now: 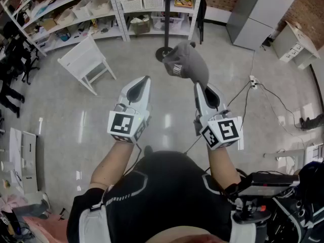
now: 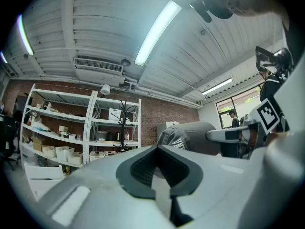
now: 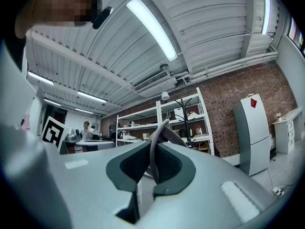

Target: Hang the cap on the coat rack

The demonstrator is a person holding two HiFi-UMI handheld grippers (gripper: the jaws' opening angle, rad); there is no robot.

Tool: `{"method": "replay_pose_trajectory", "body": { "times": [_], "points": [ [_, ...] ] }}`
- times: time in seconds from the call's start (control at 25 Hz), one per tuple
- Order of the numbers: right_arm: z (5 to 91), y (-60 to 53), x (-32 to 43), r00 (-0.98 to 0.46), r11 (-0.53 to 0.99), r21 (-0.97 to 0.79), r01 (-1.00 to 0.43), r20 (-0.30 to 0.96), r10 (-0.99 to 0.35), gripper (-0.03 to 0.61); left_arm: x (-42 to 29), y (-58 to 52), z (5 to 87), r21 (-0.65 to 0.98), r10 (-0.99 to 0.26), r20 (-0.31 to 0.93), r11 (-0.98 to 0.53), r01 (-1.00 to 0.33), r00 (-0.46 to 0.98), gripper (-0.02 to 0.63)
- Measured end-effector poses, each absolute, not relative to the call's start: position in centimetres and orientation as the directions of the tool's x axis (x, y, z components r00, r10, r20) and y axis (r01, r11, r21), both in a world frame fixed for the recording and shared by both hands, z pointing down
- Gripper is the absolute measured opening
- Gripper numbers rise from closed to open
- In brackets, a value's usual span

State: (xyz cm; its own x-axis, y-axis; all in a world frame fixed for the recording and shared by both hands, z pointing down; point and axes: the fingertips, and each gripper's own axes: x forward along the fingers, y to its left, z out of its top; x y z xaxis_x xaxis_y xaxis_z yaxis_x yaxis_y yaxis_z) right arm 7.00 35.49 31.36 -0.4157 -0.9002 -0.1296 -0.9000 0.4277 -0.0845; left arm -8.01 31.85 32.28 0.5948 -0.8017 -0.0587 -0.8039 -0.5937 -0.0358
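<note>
A grey cap (image 1: 186, 64) with white lettering hangs from my right gripper (image 1: 197, 85), which is shut on its brim. In the right gripper view the brim (image 3: 158, 136) stands edge-on between the jaws. The black coat rack (image 1: 167, 19) stands ahead on the floor, its round base (image 1: 163, 53) just beyond the cap. It shows in front of the shelves in the left gripper view (image 2: 125, 123) and the right gripper view (image 3: 184, 117). My left gripper (image 1: 147, 78) is held level beside the right one, shut with nothing in it (image 2: 158, 148). The cap (image 2: 190, 136) shows to its right.
A white chair (image 1: 83, 62) stands on the floor to the left. White shelves (image 1: 76, 6) with bins line the far wall. A grey cabinet (image 1: 260, 9) and a white drawer unit (image 1: 293, 47) stand at the right. Cables and a power strip (image 1: 253, 82) lie on the floor.
</note>
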Motion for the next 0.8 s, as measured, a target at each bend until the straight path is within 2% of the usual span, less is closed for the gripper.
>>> {"method": "replay_pose_trajectory", "body": {
  "times": [0.8],
  "points": [
    [32.3, 35.5, 9.3, -0.435, 0.449, -0.111, -0.887, -0.128, -0.891, 0.026, -5.9, 32.5, 33.6, -0.031, -0.810, -0.042, -0.584, -0.811, 0.585, 0.005]
  ]
}}
